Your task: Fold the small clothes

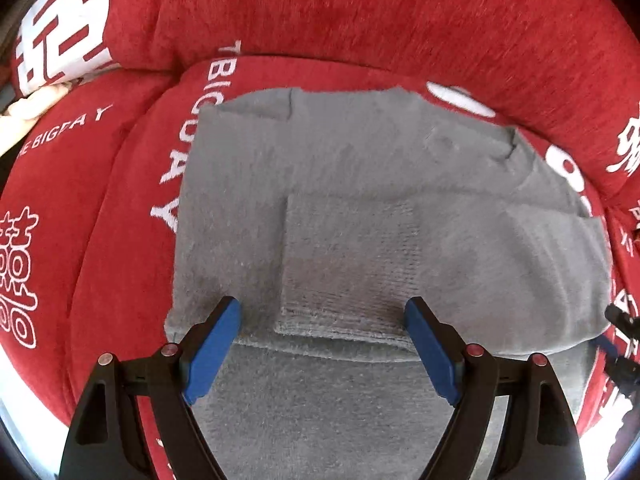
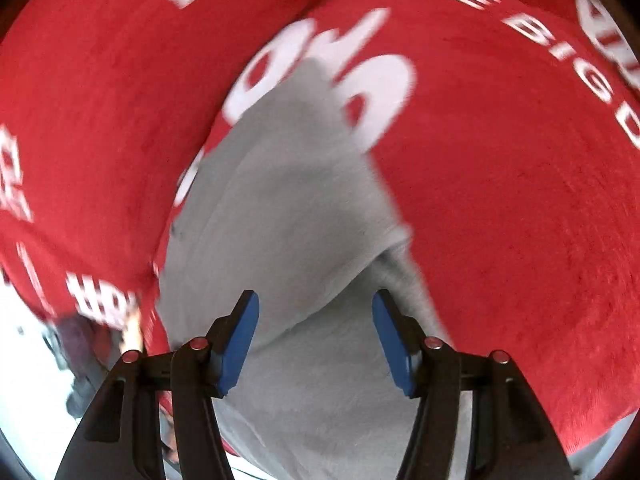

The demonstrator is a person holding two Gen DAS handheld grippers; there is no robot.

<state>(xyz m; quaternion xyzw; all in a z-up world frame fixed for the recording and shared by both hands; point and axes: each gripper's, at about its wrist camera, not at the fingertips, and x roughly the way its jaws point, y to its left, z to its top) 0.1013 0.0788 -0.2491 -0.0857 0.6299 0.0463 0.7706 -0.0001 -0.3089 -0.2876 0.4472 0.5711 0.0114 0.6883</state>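
A grey fleece garment (image 1: 360,184) lies spread on a red sofa seat, with a ribbed patch pocket (image 1: 352,264) near its middle and a folded edge crossing just in front of my fingers. My left gripper (image 1: 322,320) is open, its blue pads straddling the pocket's near edge, holding nothing. In the right wrist view the same grey garment (image 2: 280,208) shows, blurred, with a fold ridge running across it. My right gripper (image 2: 316,320) is open above that fold, empty. The right gripper's tip also shows at the left wrist view's right edge (image 1: 618,332).
The red sofa cover (image 1: 380,12) with white lettering surrounds the garment; its backrest rises behind. A cream cloth (image 1: 28,108) lies at the far left. A white floor area (image 2: 28,360) shows beyond the seat's edge in the right wrist view.
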